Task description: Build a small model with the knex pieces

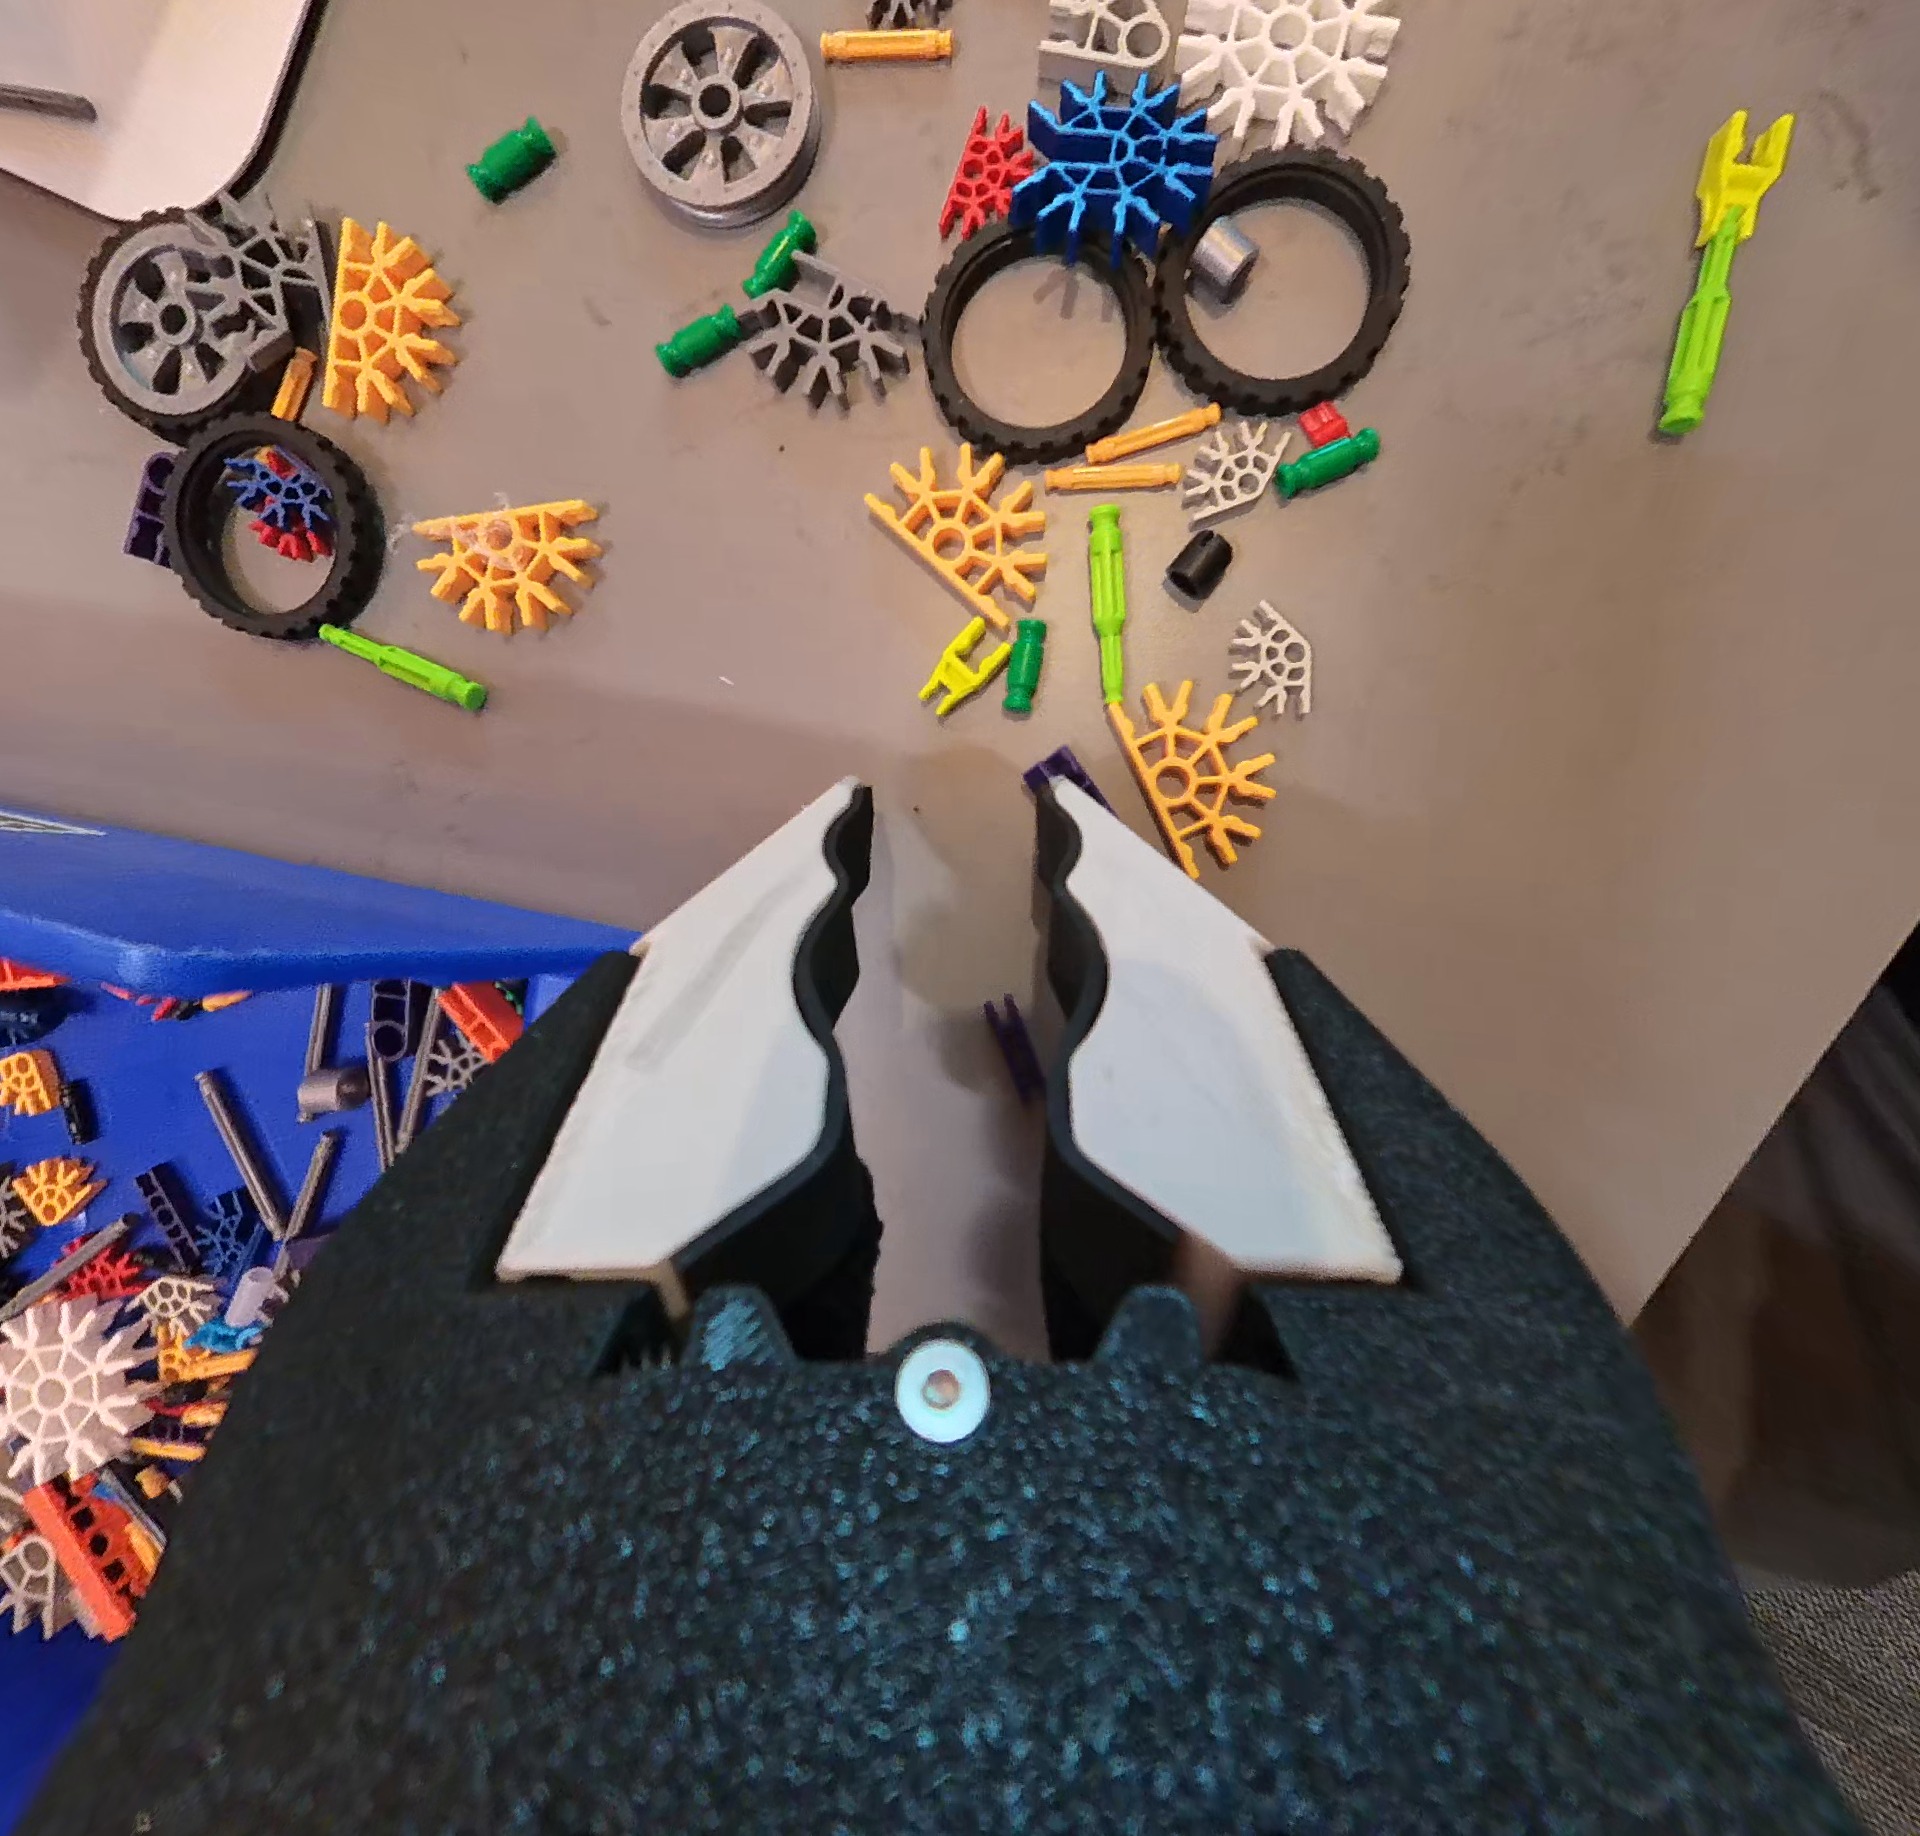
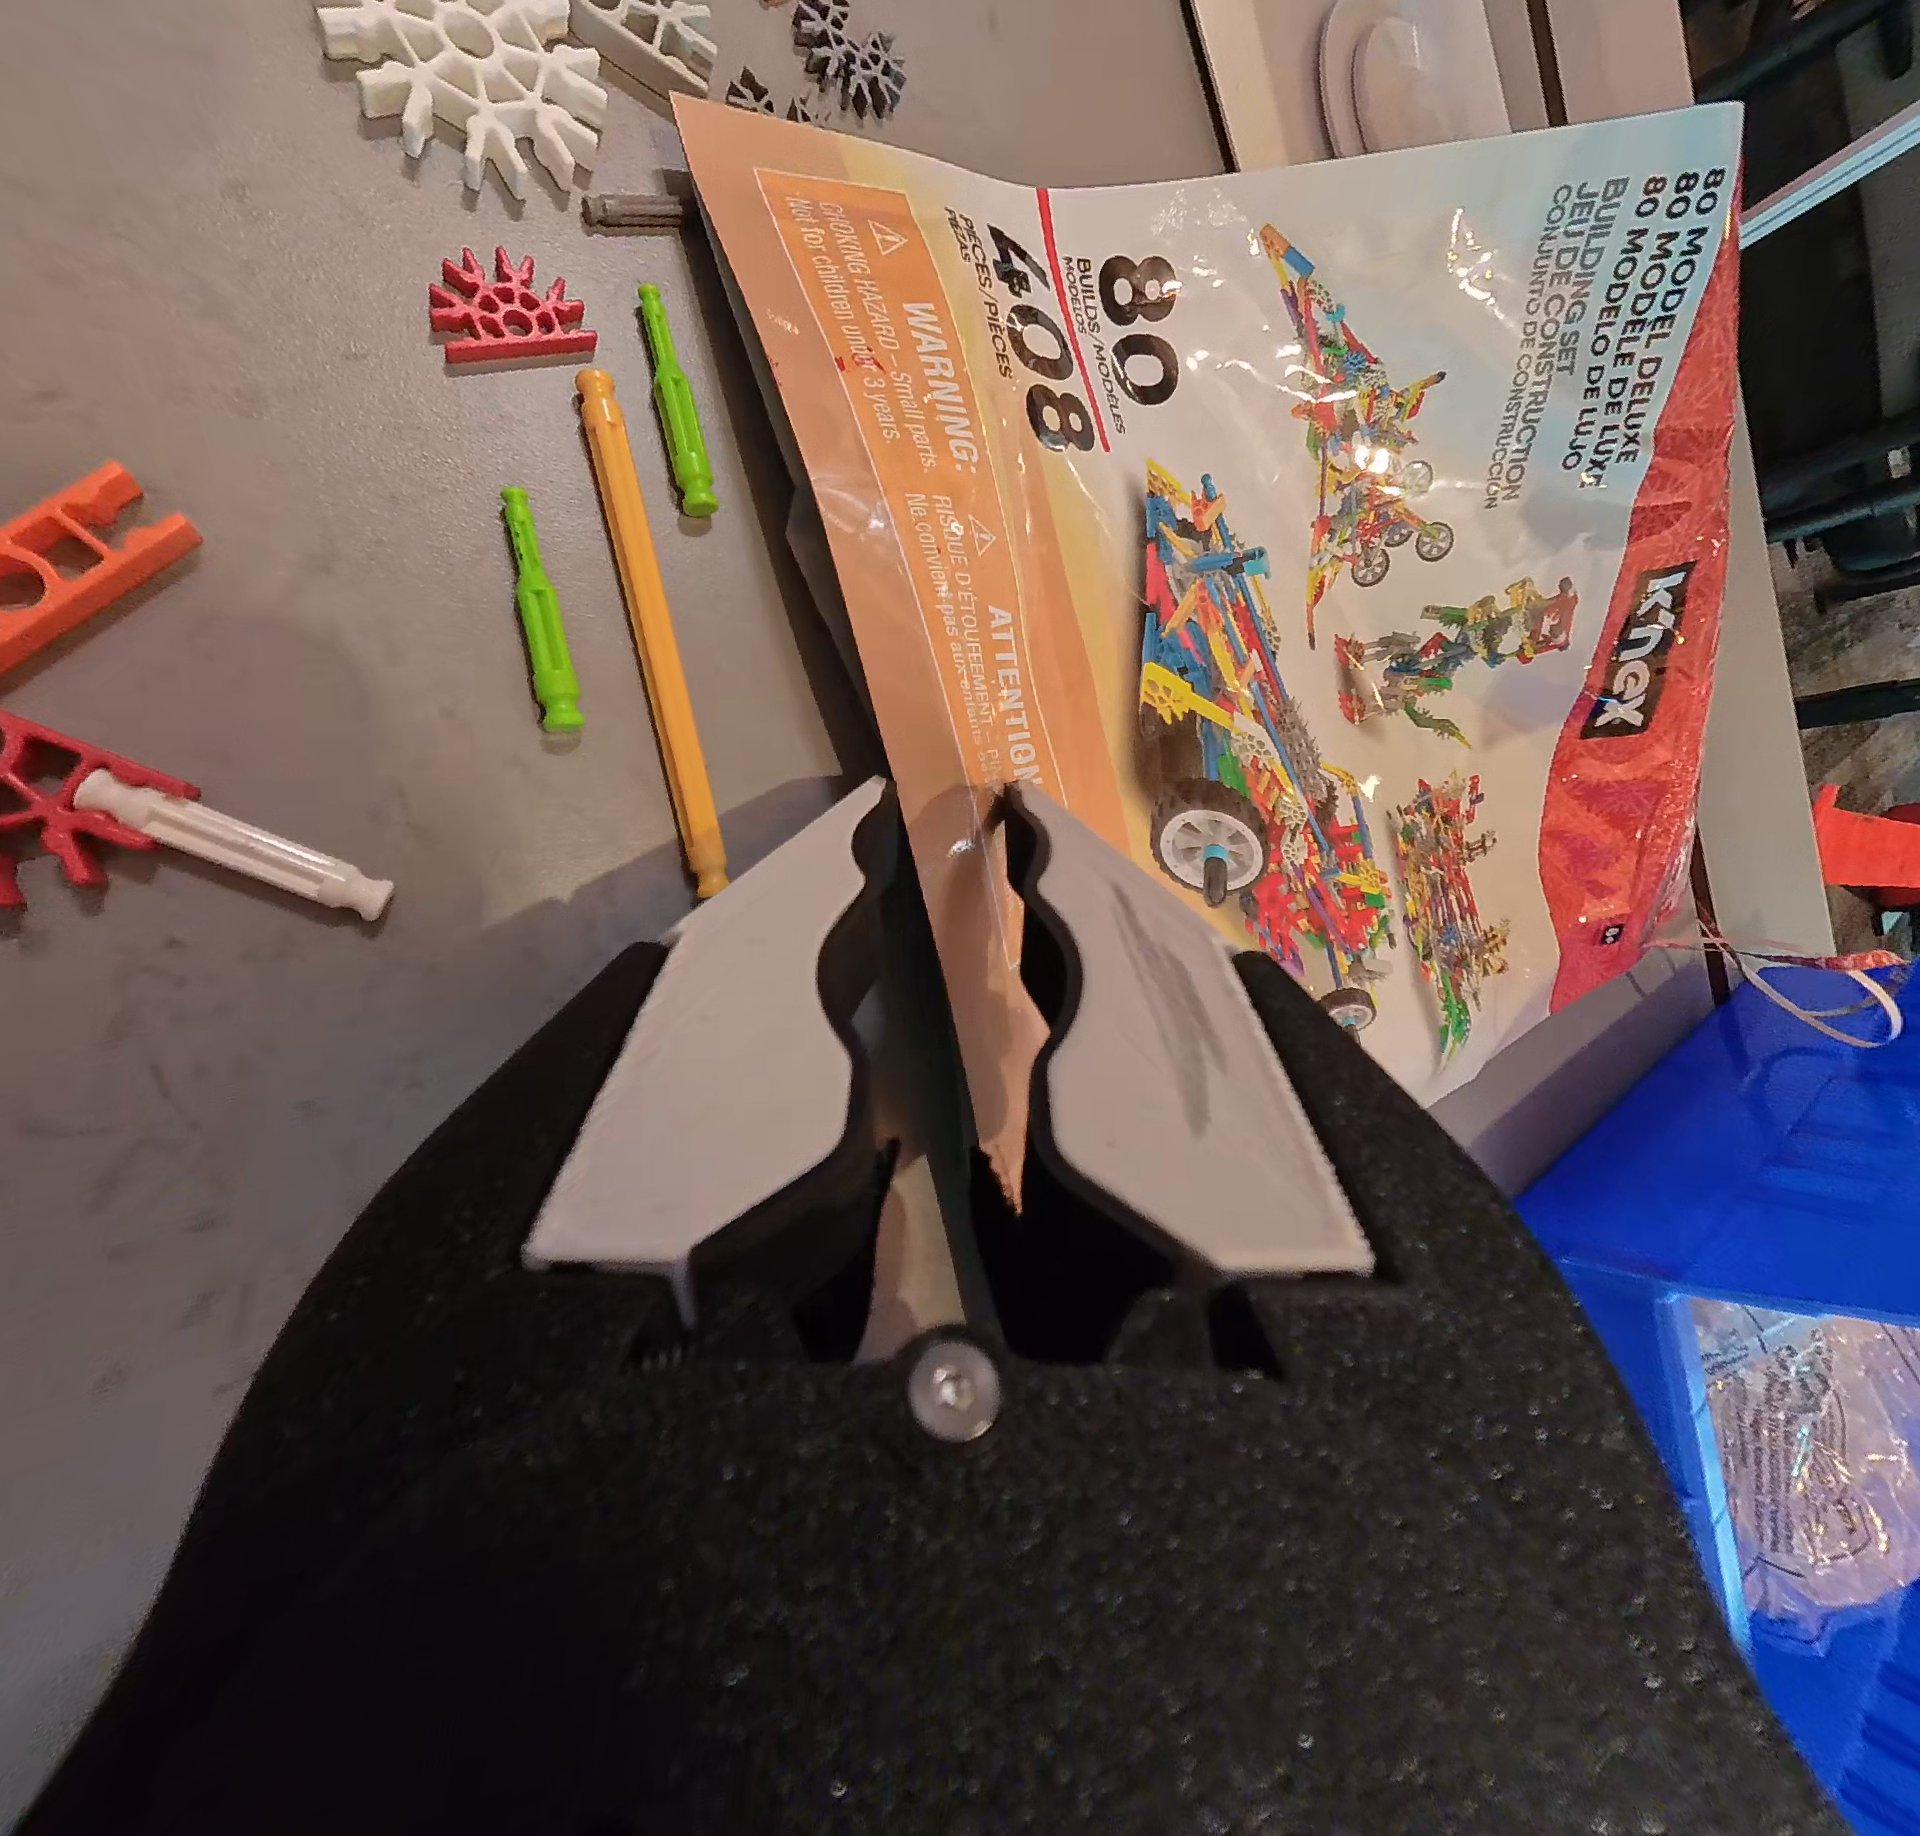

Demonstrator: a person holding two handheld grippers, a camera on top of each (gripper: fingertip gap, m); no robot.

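Observation:
My left gripper (image 1: 951, 799) is open and empty, low over a grey table (image 1: 727, 747). A small purple piece (image 1: 1062, 770) lies just by its right fingertip, and an orange fan connector (image 1: 1195, 778) lies beside that. My right gripper (image 2: 945, 799) is shut on the near edge of a glossy printed packaging sheet (image 2: 1299, 539). It holds the sheet tilted up off the table. The sheet hides the table behind it.
Loose toy pieces cover the table: two black tyres (image 1: 1039, 332), a grey wheel hub (image 1: 717, 108), a blue connector (image 1: 1117, 160), green rods (image 2: 540, 612), a yellow rod (image 2: 649, 623), a white connector (image 2: 457, 41). A blue bin (image 1: 208, 955) with several pieces stands at the left gripper's left. The table edge (image 1: 1766, 1111) is at the right. Spacing between my two grippers at the tips: around 30 centimeters.

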